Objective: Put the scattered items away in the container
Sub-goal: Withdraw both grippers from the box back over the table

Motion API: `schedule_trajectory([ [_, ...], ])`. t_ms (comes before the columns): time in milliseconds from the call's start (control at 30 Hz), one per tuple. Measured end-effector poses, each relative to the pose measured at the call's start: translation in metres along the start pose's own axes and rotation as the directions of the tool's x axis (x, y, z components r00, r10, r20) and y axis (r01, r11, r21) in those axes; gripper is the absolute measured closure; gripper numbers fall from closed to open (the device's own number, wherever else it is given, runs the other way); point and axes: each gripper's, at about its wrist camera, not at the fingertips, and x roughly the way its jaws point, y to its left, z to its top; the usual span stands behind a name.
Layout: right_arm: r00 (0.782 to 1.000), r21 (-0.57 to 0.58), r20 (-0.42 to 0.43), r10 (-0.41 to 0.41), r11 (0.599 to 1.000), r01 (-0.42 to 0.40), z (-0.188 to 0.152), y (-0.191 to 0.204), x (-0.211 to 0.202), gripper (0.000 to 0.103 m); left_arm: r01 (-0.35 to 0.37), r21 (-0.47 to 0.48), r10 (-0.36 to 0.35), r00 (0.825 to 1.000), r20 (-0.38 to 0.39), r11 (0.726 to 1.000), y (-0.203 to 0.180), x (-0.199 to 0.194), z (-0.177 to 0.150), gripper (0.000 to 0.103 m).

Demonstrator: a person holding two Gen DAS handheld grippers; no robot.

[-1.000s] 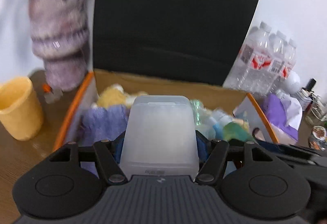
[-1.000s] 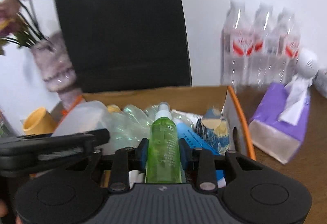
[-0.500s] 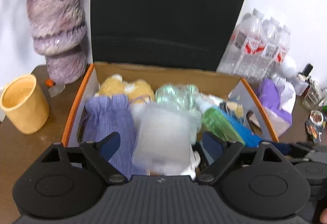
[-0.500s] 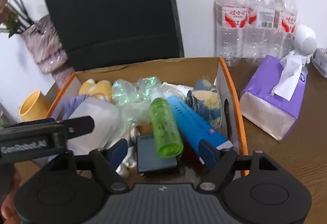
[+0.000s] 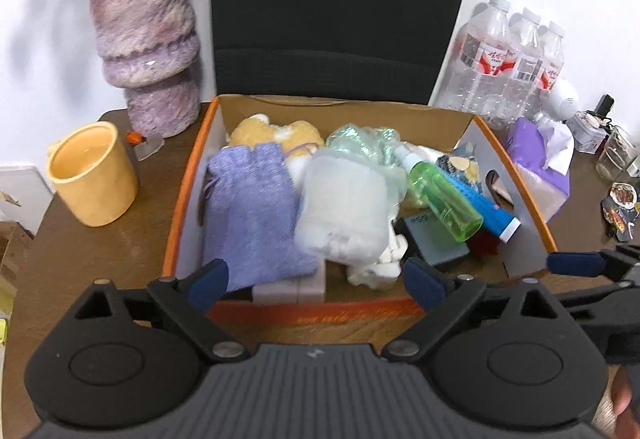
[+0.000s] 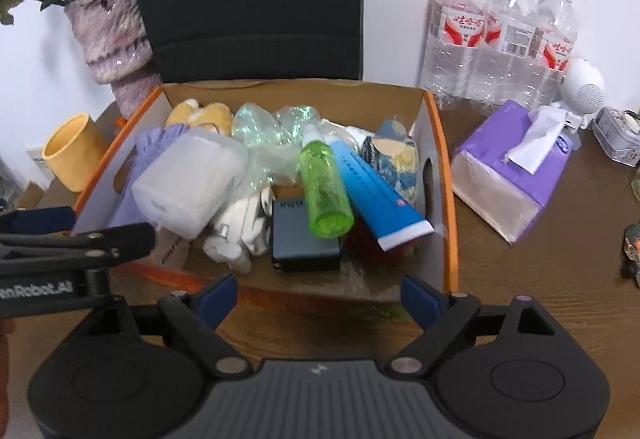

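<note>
Honestly, both my left gripper and right gripper have just been opening wide with nothing between them, the white tub and green bottle sit loosely atop the heaped box, so any bump could roll them out.

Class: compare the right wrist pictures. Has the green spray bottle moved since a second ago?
Yes. The green spray bottle has dropped from between the right gripper's just-opened jaws into the cardboard box, lying beside the blue tube.
</note>
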Motion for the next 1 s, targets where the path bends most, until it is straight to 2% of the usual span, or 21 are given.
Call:
schedule_trajectory([
  [200, 0.998, 0.049, 0.017, 0.052, 0.997, -0.053, -0.007, -0.007, -0.015, 0.013, -0.024, 0.021, 0.024, 1.000, 0.004, 0.999, -0.004, -0.008, -0.012, 0.004],
  [700, 0.995, 0.073, 0.055, 0.079, 0.994, -0.083, -0.055, -0.005, -0.049, 0.012, -0.031, 0.020, 0.030, 0.999, 0.026, 0.999, -0.013, -0.046, -0.060, 0.004],
  [867, 0.993, 0.064, 0.087, 0.084, 0.994, -0.090, -0.085, 0.001, -0.069, 0.011, -0.042, 0.015, 0.041, 0.996, 0.076, 0.999, -0.013, -0.072, -0.093, 0.003],
  [1000, 0.981, 0.016, 0.179, 0.069, 0.997, -0.073, -0.121, 0.009, -0.086, 0.009, -0.049, 0.021, 0.045, 0.988, 0.145, 0.999, -0.012, -0.087, -0.130, 0.000],
])
